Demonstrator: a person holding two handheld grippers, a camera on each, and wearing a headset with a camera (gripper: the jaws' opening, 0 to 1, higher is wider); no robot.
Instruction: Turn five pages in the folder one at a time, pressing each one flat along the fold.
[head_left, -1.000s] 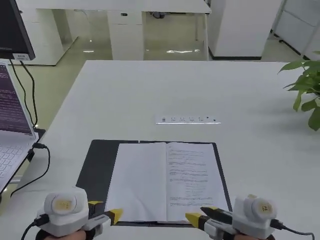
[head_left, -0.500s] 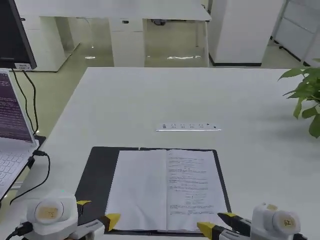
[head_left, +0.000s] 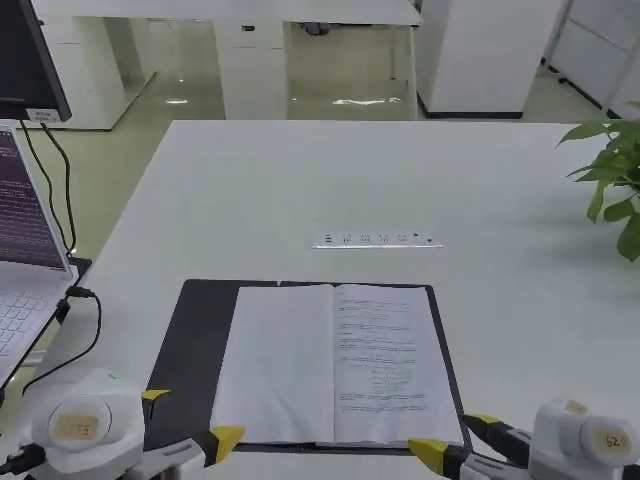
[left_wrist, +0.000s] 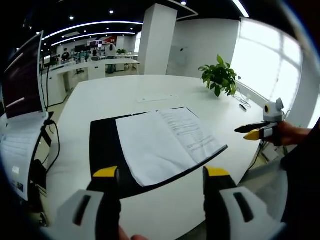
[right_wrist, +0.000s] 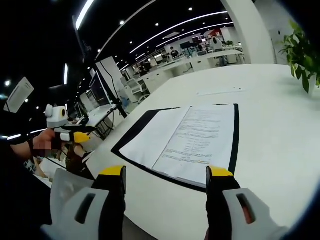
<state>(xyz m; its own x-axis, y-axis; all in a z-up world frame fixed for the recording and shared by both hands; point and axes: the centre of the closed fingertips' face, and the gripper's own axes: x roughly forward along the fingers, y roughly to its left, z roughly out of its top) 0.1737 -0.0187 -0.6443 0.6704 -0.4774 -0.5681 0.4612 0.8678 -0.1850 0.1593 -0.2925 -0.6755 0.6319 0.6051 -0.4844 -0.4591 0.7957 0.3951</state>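
Note:
A black folder (head_left: 190, 340) lies open near the table's front edge, with a blank left page (head_left: 275, 360) and a printed right page (head_left: 385, 360) lying flat. My left gripper (head_left: 190, 420) hovers open just off the folder's near left corner, touching nothing. My right gripper (head_left: 455, 438) hovers open by the near right corner, also clear of the pages. In the left gripper view the folder (left_wrist: 102, 145) lies beyond the open left gripper (left_wrist: 161, 172), with the right gripper (left_wrist: 257, 131) far right. The right gripper view has the folder (right_wrist: 131, 135) ahead of the open right gripper (right_wrist: 166, 172).
A laptop (head_left: 15, 270) with a black cable (head_left: 85, 330) sits at the table's left edge under a monitor (head_left: 30, 60). A white power strip (head_left: 375, 240) lies behind the folder. A green plant (head_left: 615, 185) stands at the far right.
Both grippers have drawn outward and back toward me, away from the folder's near corners. The folder and its pages lie as before.

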